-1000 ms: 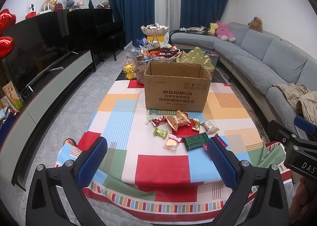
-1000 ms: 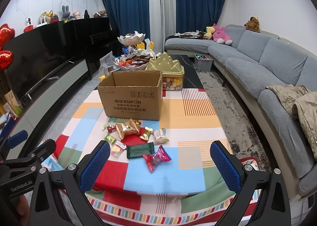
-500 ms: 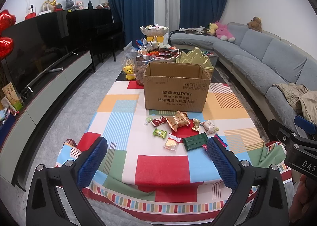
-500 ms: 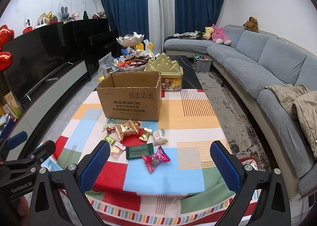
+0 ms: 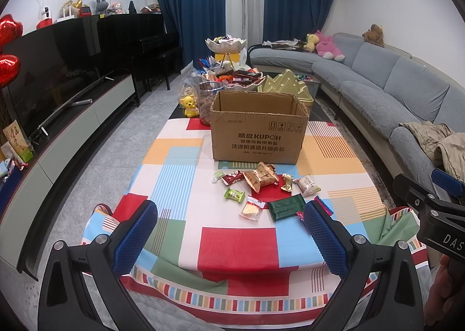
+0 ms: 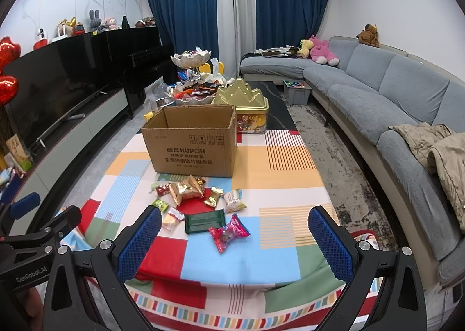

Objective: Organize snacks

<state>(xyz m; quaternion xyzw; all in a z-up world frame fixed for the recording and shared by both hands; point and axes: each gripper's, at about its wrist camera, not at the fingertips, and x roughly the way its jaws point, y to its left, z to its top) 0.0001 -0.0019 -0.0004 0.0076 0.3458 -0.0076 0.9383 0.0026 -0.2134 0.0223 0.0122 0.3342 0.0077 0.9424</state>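
Note:
An open cardboard box (image 5: pixel 258 127) stands on a table with a colourful cloth (image 5: pixel 238 246); it also shows in the right wrist view (image 6: pixel 191 142). Several wrapped snacks lie in front of it: a gold pack (image 5: pixel 260 177), a dark green pack (image 5: pixel 286 206), a small green candy (image 5: pixel 234 194), and a pink candy (image 6: pixel 228 232). My left gripper (image 5: pixel 231 238) is open and empty above the table's near edge. My right gripper (image 6: pixel 235 241) is open and empty, just short of the pink candy.
Behind the box are a gold tin (image 6: pixel 247 104), bowls of sweets (image 5: pixel 232 81) and a jar (image 5: pixel 207 101). A grey sofa (image 5: pixel 386 92) runs along the right. A TV cabinet (image 5: pixel 58 139) runs along the left.
Both grippers have edged slightly forward toward the table. Nothing on the table has moved.

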